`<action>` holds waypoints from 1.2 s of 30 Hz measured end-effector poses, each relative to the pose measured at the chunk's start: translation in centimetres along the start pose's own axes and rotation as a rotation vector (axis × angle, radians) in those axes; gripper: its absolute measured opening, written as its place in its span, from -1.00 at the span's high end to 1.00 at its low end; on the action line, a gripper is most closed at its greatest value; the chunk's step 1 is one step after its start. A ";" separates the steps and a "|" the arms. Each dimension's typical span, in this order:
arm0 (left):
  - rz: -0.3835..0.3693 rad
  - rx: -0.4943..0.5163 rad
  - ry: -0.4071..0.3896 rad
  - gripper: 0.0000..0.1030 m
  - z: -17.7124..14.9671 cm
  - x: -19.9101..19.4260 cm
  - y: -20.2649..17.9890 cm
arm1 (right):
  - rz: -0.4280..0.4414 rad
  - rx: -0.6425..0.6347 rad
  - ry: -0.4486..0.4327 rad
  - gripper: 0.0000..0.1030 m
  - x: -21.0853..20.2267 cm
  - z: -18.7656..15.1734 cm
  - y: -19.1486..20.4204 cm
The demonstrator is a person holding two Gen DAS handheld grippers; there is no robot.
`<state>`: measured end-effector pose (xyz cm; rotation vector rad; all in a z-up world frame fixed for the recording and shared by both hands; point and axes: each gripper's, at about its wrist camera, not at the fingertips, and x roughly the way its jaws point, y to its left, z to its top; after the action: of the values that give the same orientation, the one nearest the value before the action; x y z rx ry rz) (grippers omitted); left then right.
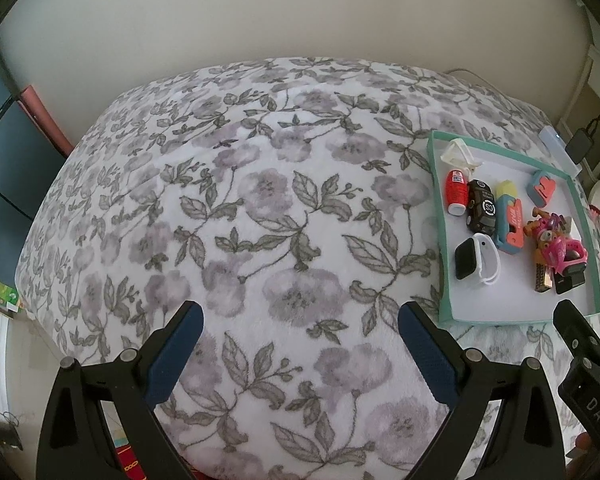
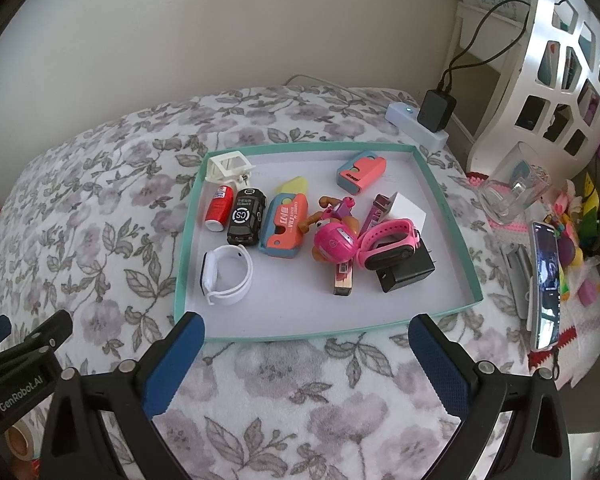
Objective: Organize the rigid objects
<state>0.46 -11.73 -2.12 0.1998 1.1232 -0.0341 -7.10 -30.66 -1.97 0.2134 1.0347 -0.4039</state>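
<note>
Plain cream wall [image 1: 300,12] at my 12 o'clock, evenly lit, soft daylight. Floral fleece blanket [image 1: 260,220], grey-lilac blooms, covers surface under me. Dark panel [image 1: 0,152] at 9 o'clock, pink roll [image 1: 46,120] just beside it. At 2 o'clock I see white cut-out shelf unit [image 2: 548,68], white power strip [image 2: 412,124] with black charger [image 2: 436,110] plugged in, cable running up wall.
</note>
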 end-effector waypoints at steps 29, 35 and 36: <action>-0.002 0.001 0.005 -0.90 0.1 0.2 0.0 | -0.001 0.000 0.005 -1.00 0.3 0.0 0.0; -0.001 0.000 0.006 -0.90 0.2 0.2 -0.1 | -0.001 -0.001 0.005 -1.00 0.3 0.0 0.0; 0.000 -0.001 0.006 -0.90 0.2 0.2 -0.1 | -0.001 -0.001 0.006 -1.00 0.4 0.0 0.0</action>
<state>0.70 -11.81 -2.28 0.1994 1.1293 -0.0334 -6.96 -30.75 -2.29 0.2127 1.0407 -0.4041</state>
